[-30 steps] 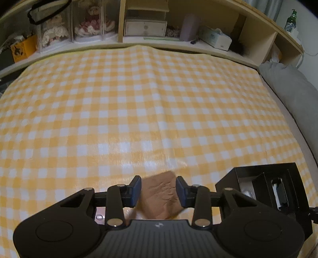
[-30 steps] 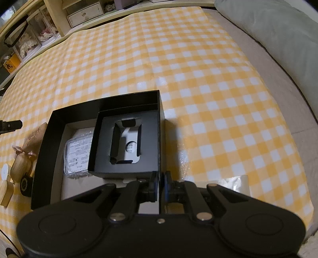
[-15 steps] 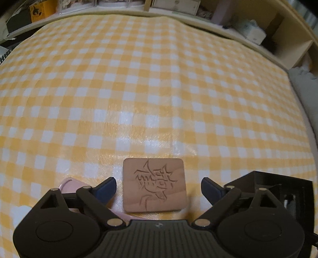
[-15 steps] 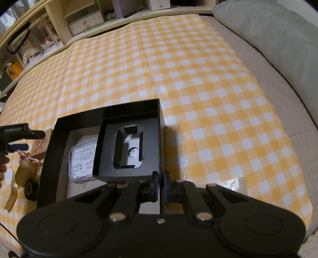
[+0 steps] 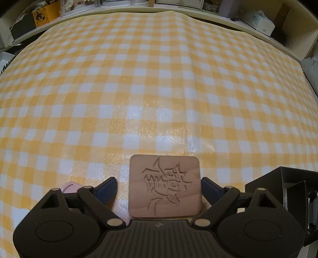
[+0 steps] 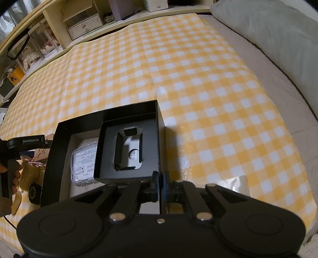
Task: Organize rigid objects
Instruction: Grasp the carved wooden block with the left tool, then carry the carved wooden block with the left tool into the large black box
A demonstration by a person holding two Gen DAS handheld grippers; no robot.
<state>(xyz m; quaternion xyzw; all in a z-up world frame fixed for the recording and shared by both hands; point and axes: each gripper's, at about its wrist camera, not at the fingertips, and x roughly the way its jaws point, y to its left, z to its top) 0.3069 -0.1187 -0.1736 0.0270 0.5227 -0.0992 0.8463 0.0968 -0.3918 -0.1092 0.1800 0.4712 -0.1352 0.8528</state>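
Observation:
A square wooden coaster point(image 5: 165, 186) with an engraved drawing lies flat on the yellow checked cloth point(image 5: 139, 79). My left gripper point(image 5: 159, 187) is open, its fingers on either side of the coaster, not touching it. My right gripper point(image 6: 160, 185) is shut on the near wall of a black box point(image 6: 59, 131). The box holds a smaller black insert tray point(image 6: 127, 150) and a clear packet point(image 6: 83, 164). The box's corner shows at the right of the left wrist view point(image 5: 278, 184).
A pink thing point(image 5: 69, 187) peeks from behind my left finger. Wooden pieces point(image 6: 29, 174) and a small black roll point(image 6: 34, 193) lie left of the box. A white packet point(image 6: 238, 183) lies right of it. Shelves point(image 5: 178, 4) line the far edge; a grey cushion point(image 6: 278, 35) lies right.
My left gripper opened and let go of the coaster, which now lies flat between the spread fingers. The right gripper stayed shut on the box wall.

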